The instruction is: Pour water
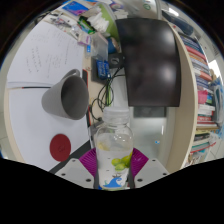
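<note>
Tongs (112,165) clamped on clear plastic bottle (112,150), purple pads (90,161) pressing both sides; bottle upright, cap on, held above near edge of white tabletop (35,110). Grey cup (68,93) lying tipped on its side further in on tabletop, mouth toward tongs; red disc (59,147) near front edge. Dark monitor (148,62) beyond, wires (105,100) below it. Likely risks: slippage of smooth bottle during tilt; water spilling onto tabletop and wires while cup remains on its side; no flow until cap removed.
</note>
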{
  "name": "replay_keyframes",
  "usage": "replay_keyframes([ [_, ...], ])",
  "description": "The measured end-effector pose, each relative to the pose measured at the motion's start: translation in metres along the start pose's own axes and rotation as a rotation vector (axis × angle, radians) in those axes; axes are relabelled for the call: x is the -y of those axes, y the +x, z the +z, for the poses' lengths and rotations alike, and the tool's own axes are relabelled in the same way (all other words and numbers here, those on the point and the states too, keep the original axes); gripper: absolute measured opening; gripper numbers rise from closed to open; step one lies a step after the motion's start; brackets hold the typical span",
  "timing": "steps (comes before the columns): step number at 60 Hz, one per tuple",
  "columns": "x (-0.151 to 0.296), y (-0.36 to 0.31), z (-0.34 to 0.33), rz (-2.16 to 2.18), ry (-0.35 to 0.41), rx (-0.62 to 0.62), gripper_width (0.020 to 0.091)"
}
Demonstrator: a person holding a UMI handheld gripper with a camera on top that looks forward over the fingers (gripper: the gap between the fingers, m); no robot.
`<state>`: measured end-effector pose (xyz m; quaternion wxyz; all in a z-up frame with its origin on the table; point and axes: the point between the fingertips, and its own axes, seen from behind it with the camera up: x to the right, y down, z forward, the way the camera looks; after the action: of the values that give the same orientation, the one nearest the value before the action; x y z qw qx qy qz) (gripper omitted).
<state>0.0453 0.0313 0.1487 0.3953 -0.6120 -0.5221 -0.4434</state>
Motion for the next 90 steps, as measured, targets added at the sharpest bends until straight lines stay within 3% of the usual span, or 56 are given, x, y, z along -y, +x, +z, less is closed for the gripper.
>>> replay_keyframes([
  [5,0.003,-0.001,0.007,-0.162,-0.024,0.012,0.0409],
  [24,0.034,0.009,0.015,-0.557,0.014,-0.043,0.0409],
  [42,0.032,0.007,0.008,-0.565,-0.021,-0.03,0.0407],
  [55,0.03,0.03,-0.011,-0.016,-0.001,0.046,0.041],
  [78,0.021,0.034,-0.015,1.241,0.104,0.211,0.0409],
  [90,-0.001,0.006,0.01,1.475,0.144,0.209,0.0408],
])
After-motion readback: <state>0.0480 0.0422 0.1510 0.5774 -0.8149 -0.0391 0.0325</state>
